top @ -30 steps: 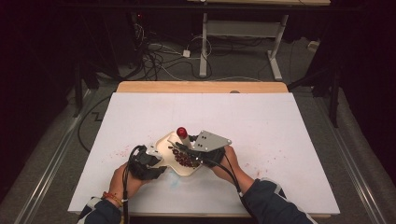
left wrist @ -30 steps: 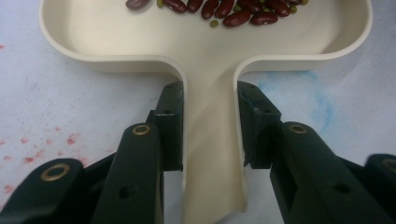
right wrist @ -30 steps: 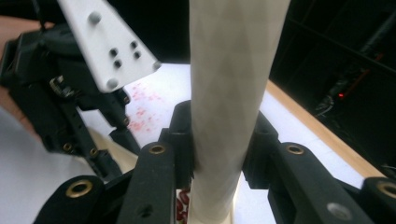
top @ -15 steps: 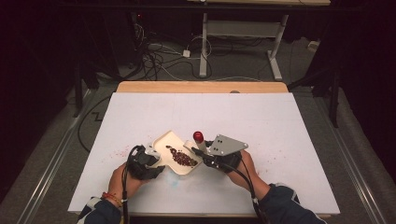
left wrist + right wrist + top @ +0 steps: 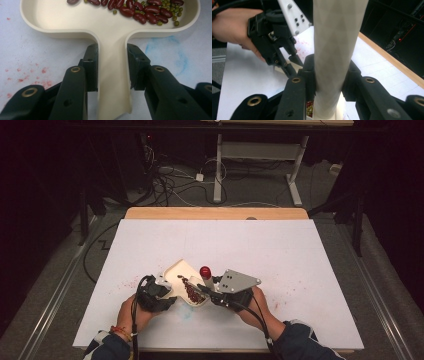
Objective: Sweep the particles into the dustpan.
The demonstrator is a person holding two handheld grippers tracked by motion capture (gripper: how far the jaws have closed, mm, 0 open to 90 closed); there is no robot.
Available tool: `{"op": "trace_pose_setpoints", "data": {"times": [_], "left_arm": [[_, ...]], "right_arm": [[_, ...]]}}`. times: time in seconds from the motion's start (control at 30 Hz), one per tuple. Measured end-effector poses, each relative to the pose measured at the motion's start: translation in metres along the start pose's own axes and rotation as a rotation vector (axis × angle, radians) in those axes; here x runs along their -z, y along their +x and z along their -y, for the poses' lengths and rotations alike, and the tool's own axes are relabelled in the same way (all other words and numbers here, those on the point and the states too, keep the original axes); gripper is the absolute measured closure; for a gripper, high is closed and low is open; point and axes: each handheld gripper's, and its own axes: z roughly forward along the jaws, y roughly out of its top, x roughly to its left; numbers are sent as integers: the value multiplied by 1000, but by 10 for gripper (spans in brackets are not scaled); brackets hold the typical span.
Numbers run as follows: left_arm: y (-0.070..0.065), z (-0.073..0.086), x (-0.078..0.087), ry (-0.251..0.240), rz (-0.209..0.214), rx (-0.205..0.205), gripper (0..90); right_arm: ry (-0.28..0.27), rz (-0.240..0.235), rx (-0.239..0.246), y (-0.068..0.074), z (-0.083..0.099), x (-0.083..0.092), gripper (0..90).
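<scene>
A cream dish (image 5: 175, 269) with a flat handle lies on the white table and holds red kidney beans (image 5: 192, 292) and small green beans (image 5: 171, 5). My left gripper (image 5: 112, 65) is shut on the dish's handle (image 5: 113, 82), one jaw on each side, and sits left of the dish (image 5: 161, 292). My right gripper (image 5: 328, 75) is shut on a pale grey tube (image 5: 335, 47) with a red cap (image 5: 205, 271). It holds the tube nearly upright at the dish's right edge (image 5: 209, 292). The left gripper (image 5: 274, 40) and its hand are seen beyond the tube.
Red speckle stains (image 5: 37, 75) and a blue smear (image 5: 175, 55) mark the white sheet near the dish. A wooden strip (image 5: 215, 213) runs along the table's far edge. Cables and a desk frame (image 5: 220, 165) lie on the dark floor behind it.
The right gripper has carried the tube to the right, from above the beans to the dish's right edge. The left gripper and the dish have stayed in place.
</scene>
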Motion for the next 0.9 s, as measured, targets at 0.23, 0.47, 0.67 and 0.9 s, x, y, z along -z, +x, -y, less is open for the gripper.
{"op": "trace_pose_setpoints", "data": {"times": [0.23, 0.47, 0.67, 0.9], "left_arm": [[0, 1, 0, -2, -3, -4, 635], [-1, 2, 0, -5, -13, -18, 634], [-2, 2, -1, -7, -9, -14, 635], [-2, 3, 0, -12, -5, -6, 635]], "right_arm": [[-44, 48, 4, -17, -1, 4, 703], [-67, 78, 26, -34, 2, -17, 703], [-87, 77, 27, -39, 0, -41, 704], [-77, 44, 21, -38, -1, -65, 704]]}}
